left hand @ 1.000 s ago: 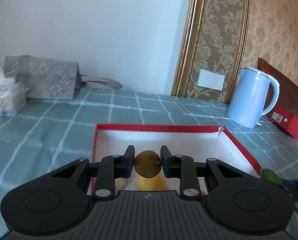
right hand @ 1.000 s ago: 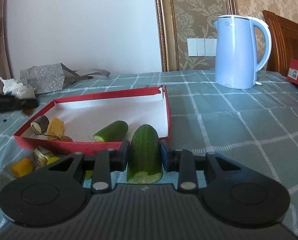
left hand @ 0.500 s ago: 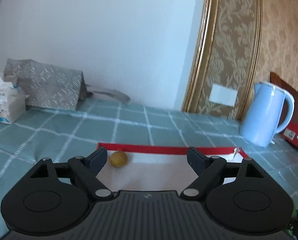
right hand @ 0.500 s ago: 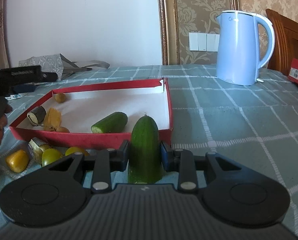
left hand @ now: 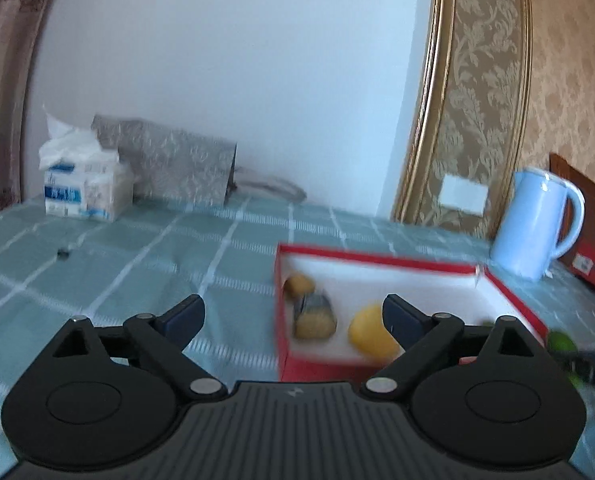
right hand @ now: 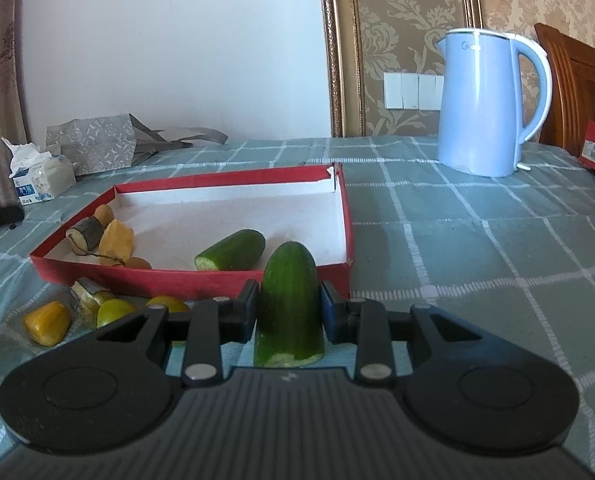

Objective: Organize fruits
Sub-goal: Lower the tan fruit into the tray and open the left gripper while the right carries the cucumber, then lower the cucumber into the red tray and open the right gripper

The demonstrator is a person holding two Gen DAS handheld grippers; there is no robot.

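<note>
Right gripper (right hand: pixel 289 312): its jaws were closed on a cucumber half (right hand: pixel 290 304), one pad against each flank.
Cucumber half: dark green, glossy, rounded tip pointing away from the camera, pale cut end nearest the camera; it sat just in front of the near wall of the red box (right hand: pixel 201 280).
Left gripper (left hand: pixel 293 316): jaws spread wide with nothing between them, held above the tablecloth (left hand: pixel 137 264) at the box's left side.
Inside the box: a second cucumber piece (right hand: pixel 231 255) lay on the white floor near the front wall; at the left end sat a dark-skinned chunk (right hand: pixel 85 234), a yellow piece (right hand: pixel 116 239) and a small brown round fruit (right hand: pixel 104 213).
Outside the box: an orange-yellow piece (right hand: pixel 47 323), a yellow-green fruit (right hand: pixel 115 311) and another dark-skinned chunk (right hand: pixel 85 294) lay on the cloth by the front left corner.
Further out: a blue kettle (right hand: pixel 487 100), a tissue box (right hand: pixel 41 178) and a grey bag (right hand: pixel 93 148) stood toward the wall.
Hard to make out: the left wrist view was blurred, so the box contents there were smears; the right finger (left hand: pixel 403 322) covered part of the yellow piece (left hand: pixel 371 336). The right gripper hid part of another yellowish fruit (right hand: pixel 167 303).
</note>
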